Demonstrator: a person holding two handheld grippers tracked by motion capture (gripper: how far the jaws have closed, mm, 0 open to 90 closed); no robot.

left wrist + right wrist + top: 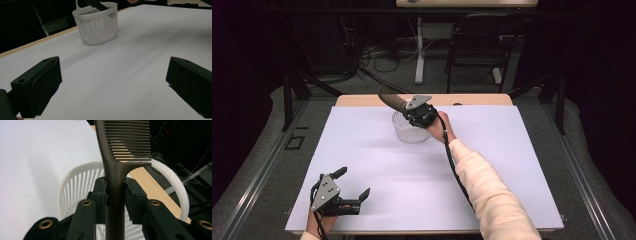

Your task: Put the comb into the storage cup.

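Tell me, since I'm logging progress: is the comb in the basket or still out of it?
Out. The right hand-held gripper clamps the comb by its handle above the white basket.

The comb (117,165) is dark brown and made of plastic. It has a long thin handle and a row of many fine teeth along 1 side. The right gripper (115,192) pinches the handle between its 2 black jaws, and the toothed end sticks out past them. In the high view, the comb (392,102) slants up and away over the basket (408,131).

The basket is white and small, with thin slits all around its wall and a curved handle on its rim. It stands upright on the white table top, near the far edge. In the left gripper view, the basket (96,25) looks round.
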